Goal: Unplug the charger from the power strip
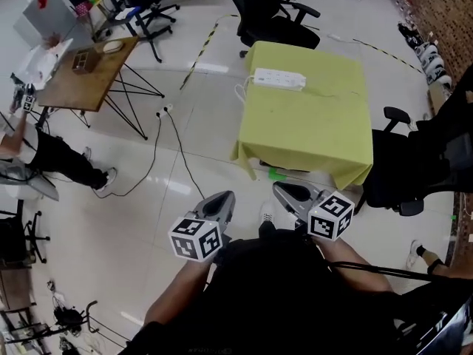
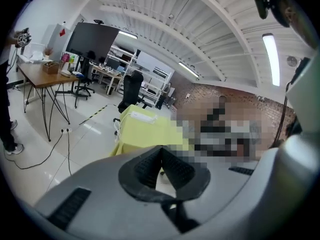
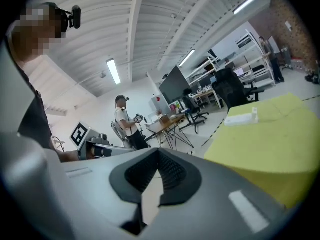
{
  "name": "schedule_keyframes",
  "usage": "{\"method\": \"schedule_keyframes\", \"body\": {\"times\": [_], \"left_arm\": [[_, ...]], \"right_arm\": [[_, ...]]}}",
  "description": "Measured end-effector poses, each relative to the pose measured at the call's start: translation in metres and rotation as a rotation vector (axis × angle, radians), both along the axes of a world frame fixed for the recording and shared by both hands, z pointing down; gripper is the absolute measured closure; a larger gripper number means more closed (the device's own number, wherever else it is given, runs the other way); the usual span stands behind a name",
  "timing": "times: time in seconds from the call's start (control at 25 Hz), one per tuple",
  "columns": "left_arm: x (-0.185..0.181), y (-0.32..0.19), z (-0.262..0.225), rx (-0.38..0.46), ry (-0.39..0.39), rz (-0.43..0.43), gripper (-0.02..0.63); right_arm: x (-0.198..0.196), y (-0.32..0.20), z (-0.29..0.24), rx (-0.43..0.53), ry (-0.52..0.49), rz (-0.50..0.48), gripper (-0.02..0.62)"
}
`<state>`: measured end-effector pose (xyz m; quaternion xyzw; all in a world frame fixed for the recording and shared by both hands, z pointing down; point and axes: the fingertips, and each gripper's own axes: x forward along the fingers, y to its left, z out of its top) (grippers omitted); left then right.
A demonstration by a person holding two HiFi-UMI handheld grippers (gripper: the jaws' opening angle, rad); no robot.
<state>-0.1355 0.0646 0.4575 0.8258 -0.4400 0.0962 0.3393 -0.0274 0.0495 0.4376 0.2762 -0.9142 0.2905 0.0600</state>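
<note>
none of the task is done yet, as far as the pictures show. the power strip (image 1: pixel 278 79) lies along the far edge of the yellow table (image 1: pixel 310 135), toward its far left corner. its white cord (image 1: pixel 240 92) hangs off that side. in the right gripper view a small white block stands up at one end of the strip. i take that to be the charger (image 3: pixel 254 113), still plugged in. in the head view it is too small to pick out.

the left gripper (image 1: pixel 226 197) and the right gripper (image 1: pixel 281 190) are both held close to the person's body. they are over the floor, short of the table's near edge and well apart from the strip. each gripper's own view shows its two jaws closed tip to tip, with nothing between them.

every step is still ahead. the grippers have to get across the table to its far edge and the jaws have to open. one gripper then has to close on the charger and pull it out of its socket. the strip looks light and lies loose on the cloth. i judge it may lift or slide with the charger unless the other gripper pins it down.
</note>
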Motion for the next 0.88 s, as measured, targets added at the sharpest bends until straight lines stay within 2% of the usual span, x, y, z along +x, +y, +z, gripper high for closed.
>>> {"method": "schedule_keyframes", "body": {"times": [0.28,0.72,0.88], "left_arm": [[0.029,-0.093,-0.021,0.031,0.028,-0.008,0.600],[0.062,-0.159,0.003,-0.025,-0.022,0.040,0.600],[0.070,-0.189,0.002,-0.023,-0.028,0.076,0.600]], "right_arm": [[0.034,-0.087,0.002,0.004,-0.024,0.023,0.592],[0.074,-0.163,0.027,-0.033,-0.052,0.077,0.592],[0.088,-0.187,0.036,-0.060,-0.059,0.138,0.592]]}}
